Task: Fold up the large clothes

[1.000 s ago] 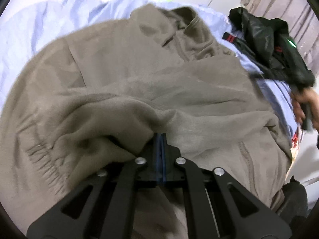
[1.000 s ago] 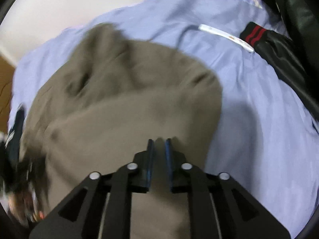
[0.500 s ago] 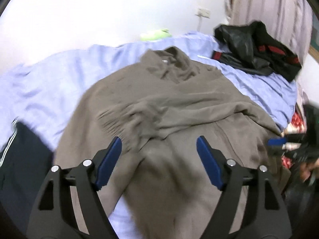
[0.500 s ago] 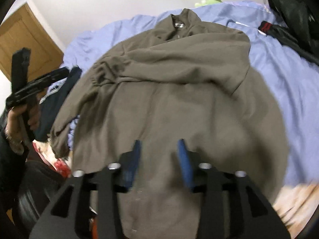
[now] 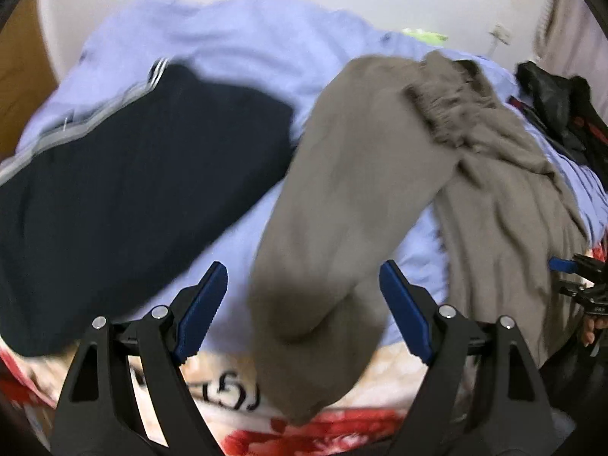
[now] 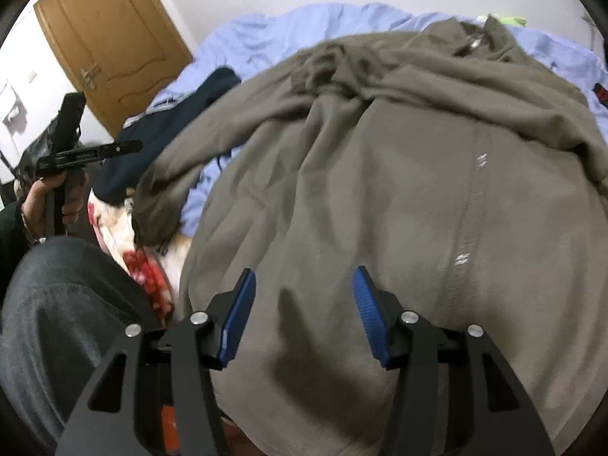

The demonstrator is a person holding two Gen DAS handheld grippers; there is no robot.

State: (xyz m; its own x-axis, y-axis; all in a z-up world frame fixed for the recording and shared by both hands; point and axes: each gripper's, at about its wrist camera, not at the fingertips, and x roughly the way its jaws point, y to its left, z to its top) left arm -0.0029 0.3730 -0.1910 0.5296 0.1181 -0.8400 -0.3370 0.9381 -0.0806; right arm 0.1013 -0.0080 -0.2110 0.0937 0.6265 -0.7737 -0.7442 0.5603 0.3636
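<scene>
A large taupe fleece jacket (image 6: 380, 190) lies face up on the bed, with one sleeve (image 6: 342, 72) folded across its chest. My right gripper (image 6: 304, 315) hovers over the jacket's lower front; its jaws are opening and the pads press on nothing. My left gripper (image 5: 304, 300) is over the jacket's other sleeve (image 5: 342, 197), which runs down over the bed's near edge. Its jaws are opening too. The sleeve lies between the wide-apart pads (image 5: 205, 304), untouched. Each gripper shows in the other's view: left gripper (image 6: 76, 152), right gripper (image 5: 581, 273).
A light blue sheet (image 5: 228, 38) covers the bed. A navy garment with white stripes (image 5: 133, 174) lies left of the jacket. A black jacket (image 5: 562, 121) sits at the far right. A red floral blanket (image 5: 304, 437) hangs at the near edge. A wooden door (image 6: 114, 38) and the person's leg (image 6: 57, 323) are on the left.
Both grippers were shut on the taupe fabric over the chest; they let go, opened and drew back toward the near edge. The left one swung left over the hanging sleeve.
</scene>
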